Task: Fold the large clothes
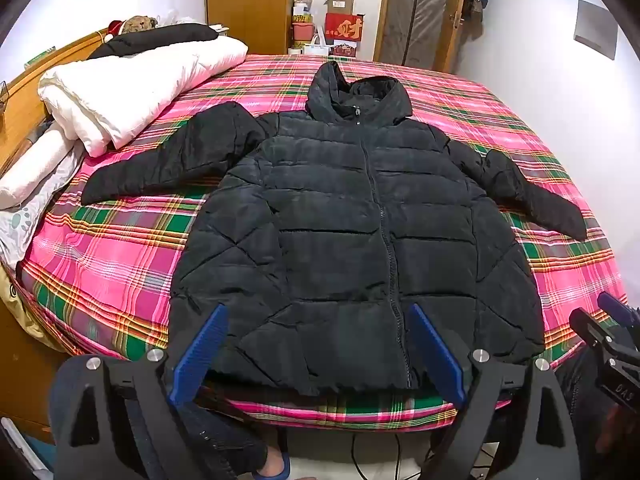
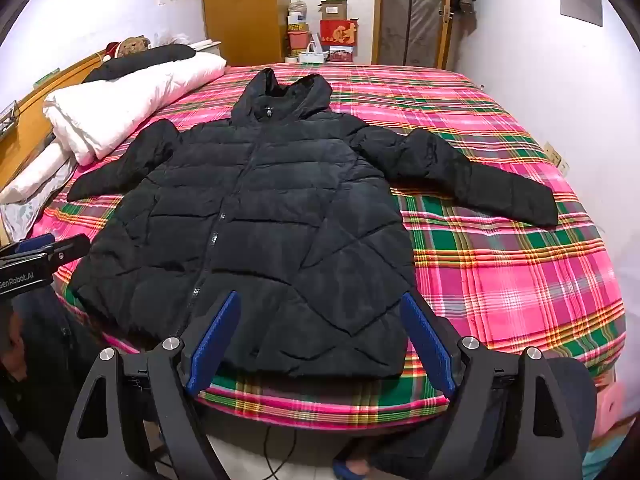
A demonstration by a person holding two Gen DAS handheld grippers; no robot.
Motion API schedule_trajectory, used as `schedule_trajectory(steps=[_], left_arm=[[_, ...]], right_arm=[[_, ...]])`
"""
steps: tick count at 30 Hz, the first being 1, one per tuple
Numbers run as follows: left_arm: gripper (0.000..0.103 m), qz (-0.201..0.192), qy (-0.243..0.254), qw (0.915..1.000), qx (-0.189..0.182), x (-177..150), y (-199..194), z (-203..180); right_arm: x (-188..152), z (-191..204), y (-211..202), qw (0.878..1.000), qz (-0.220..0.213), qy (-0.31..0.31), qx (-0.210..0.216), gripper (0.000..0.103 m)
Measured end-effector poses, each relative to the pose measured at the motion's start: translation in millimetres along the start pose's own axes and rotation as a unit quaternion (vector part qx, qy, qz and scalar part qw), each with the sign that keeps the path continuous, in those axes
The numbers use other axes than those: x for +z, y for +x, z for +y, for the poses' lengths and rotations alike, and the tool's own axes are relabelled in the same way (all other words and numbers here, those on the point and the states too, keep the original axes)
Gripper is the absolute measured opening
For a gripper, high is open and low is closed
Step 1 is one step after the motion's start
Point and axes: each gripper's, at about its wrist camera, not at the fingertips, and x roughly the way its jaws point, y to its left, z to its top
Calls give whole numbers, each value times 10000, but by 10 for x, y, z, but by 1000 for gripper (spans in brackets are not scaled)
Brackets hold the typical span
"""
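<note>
On the bed, over a pink, green and white plaid sheet, a black hooded puffer jacket lies flat on its back with the zip closed, hood pointing toward the far wall, both sleeves spread out to the sides and its hem reaching the near edge of the mattress. Past the foot of the bed, against the far wall, stands a stack of containers: an open cardboard box sits on top of a red box printed with a large gold character; what the cardboard box holds cannot be made out. Just beside them a white bag with handles stands on the floor. Folded white bedding is piled along the left side of the bed beside the wooden headboard, with a dark garment and a brown teddy bear behind it. A wooden wardrobe fills the corner, and cartoon stickers hang on the wall. The left hand-held gripper hovers over the jacket's hem near the zip, its blue pads spread wide and gripping nothing. The right hand-held gripper hangs over the hem's other half, likewise fully spread and empty. Below the mattress edge, a person's foot in a blue slipper stands on the floor.
</note>
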Motion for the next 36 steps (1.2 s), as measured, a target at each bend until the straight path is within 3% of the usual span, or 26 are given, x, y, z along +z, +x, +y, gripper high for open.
schedule_trajectory(steps=[36], left_arm=[[93, -4, 100, 9999, 36, -28, -20, -7]], right_arm=[[2, 22, 6, 10000, 35, 0, 0, 82]])
